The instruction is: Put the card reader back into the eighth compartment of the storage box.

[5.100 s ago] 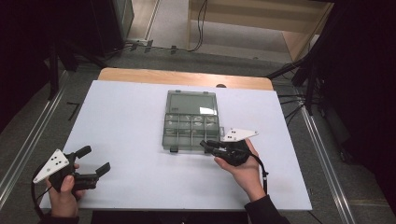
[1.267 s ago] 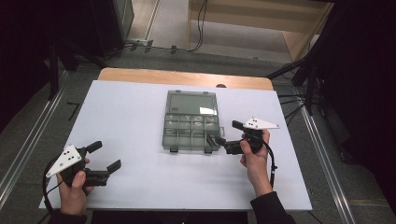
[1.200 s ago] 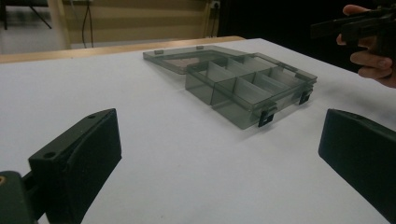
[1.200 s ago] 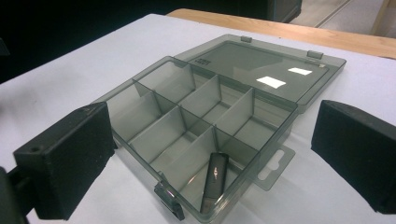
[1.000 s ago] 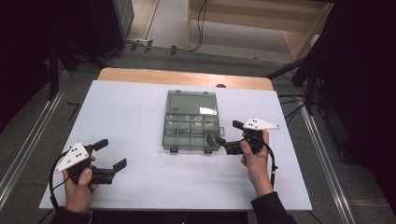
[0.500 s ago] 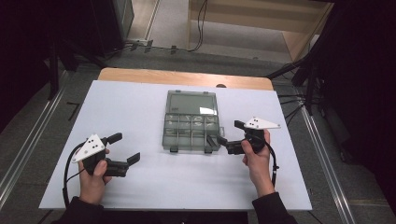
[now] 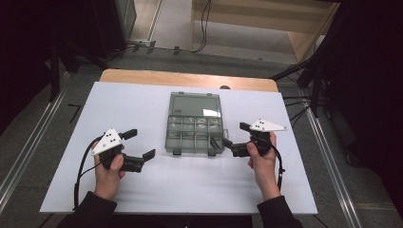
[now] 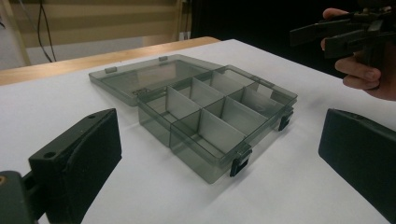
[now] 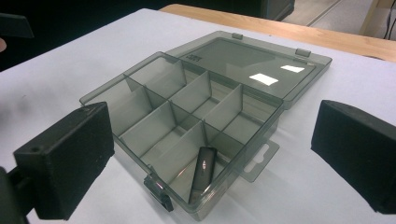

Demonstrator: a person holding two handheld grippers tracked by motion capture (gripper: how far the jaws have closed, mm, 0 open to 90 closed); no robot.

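Note:
A smoky clear compartment box [image 7: 195, 129] lies in the middle of the white table, its lid [image 7: 196, 104] folded flat behind it. A small dark stick-shaped object [image 9: 201, 172] rests in the near compartment at the box's front right corner. My right gripper [image 7: 235, 135] hovers just off that corner, open, with nothing between its fingers [image 9: 212, 140]. My left gripper [image 7: 141, 144] is open and empty, a short way left of the box and pointing at it [image 8: 215, 116]. The right hand's gripper [image 8: 341, 35] shows beyond the box in the left gripper view.
The white table top [image 7: 142, 104] has bare surface to the left, right and front of the box. A wooden strip [image 7: 142, 76] runs along the far edge. Two black latches [image 8: 239, 164] stick out of the box's front wall.
The left hand has carried its gripper right and forward toward the box. The right gripper, earlier at the box's front right corner, drew back slightly and has since held still.

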